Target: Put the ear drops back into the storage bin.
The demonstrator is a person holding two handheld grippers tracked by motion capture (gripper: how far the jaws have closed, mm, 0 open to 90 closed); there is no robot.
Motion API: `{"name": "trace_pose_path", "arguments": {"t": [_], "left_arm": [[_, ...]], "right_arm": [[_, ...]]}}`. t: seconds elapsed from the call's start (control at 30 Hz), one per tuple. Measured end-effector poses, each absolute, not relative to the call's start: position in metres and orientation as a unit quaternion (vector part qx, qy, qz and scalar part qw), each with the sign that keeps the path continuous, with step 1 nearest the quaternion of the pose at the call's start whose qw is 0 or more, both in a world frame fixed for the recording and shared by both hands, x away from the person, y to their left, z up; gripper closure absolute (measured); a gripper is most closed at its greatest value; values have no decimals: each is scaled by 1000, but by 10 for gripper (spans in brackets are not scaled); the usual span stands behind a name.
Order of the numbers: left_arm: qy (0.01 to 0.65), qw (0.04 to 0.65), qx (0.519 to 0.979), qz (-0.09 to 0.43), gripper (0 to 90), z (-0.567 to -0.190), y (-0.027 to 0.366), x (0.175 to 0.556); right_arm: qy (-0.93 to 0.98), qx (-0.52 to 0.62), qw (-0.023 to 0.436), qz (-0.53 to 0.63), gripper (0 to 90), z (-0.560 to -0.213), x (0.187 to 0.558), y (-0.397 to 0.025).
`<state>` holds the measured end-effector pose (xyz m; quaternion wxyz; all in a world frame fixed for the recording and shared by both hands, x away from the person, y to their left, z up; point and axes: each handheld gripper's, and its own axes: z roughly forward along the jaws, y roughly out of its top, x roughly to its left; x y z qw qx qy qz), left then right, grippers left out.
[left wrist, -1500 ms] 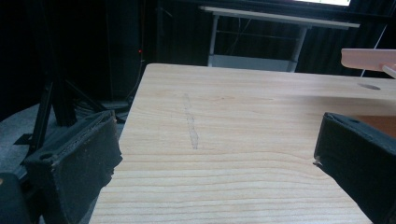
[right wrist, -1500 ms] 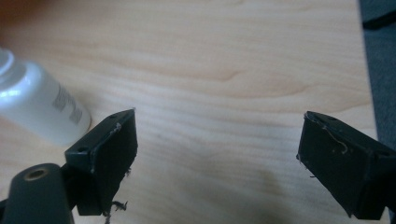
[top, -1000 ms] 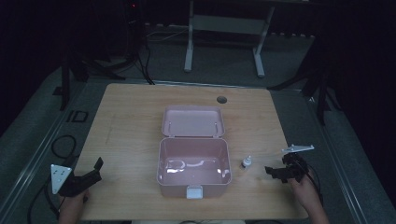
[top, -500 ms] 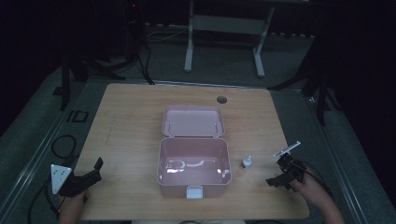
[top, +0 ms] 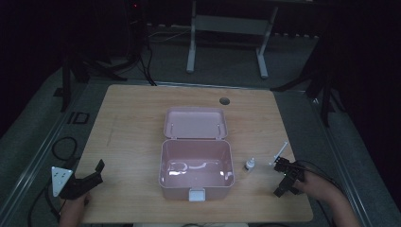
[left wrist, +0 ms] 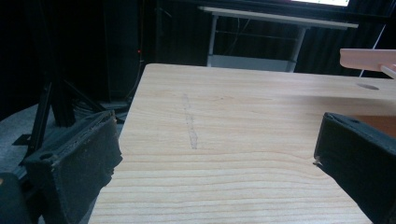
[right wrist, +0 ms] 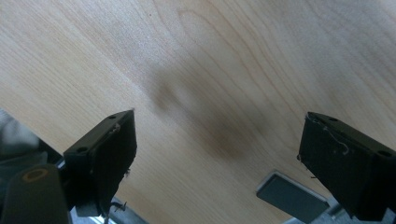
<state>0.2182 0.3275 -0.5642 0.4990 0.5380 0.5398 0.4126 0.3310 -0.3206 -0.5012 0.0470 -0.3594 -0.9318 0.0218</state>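
In the high view the right gripper (top: 286,176) sat at the lower right of the frame, near the table's (top: 132,123) front right corner. Its jaws stood spread with nothing between them, and in the right gripper view (right wrist: 217,154) they framed bare wood grain and a soft shadow. Just to the left of it in the high view stood a small white dropper bottle (top: 249,164), upright, between the gripper and the right wall of the open pink box (top: 196,189). A thin white stick-like item (top: 280,152) lay just above the gripper; what it was could not be made out.

The bottle looked light, stiff plastic, smooth and narrow, so it would likely tip or skid if nudged from one side. The safest hold seemed to be across its body below the cap, with both jaws closing evenly. The thin stick would probably be light too, and hard to lift off the flat wood; a pinch at mid-length would suit it.

The left gripper (top: 82,182) rested at the lower left of the high view, well apart from the box. Its jaws were also spread and empty, as the left gripper view (left wrist: 219,158) showed over bare tabletop.
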Motion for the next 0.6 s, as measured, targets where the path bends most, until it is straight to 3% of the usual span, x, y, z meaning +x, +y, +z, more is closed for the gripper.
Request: {"name": "trace_pose_path", "arguments": {"t": [0.6], "left_arm": [[539, 500, 539, 412, 4, -564, 327, 218]], "right_arm": [[-938, -343, 51, -4, 109, -490, 354, -296]]}}
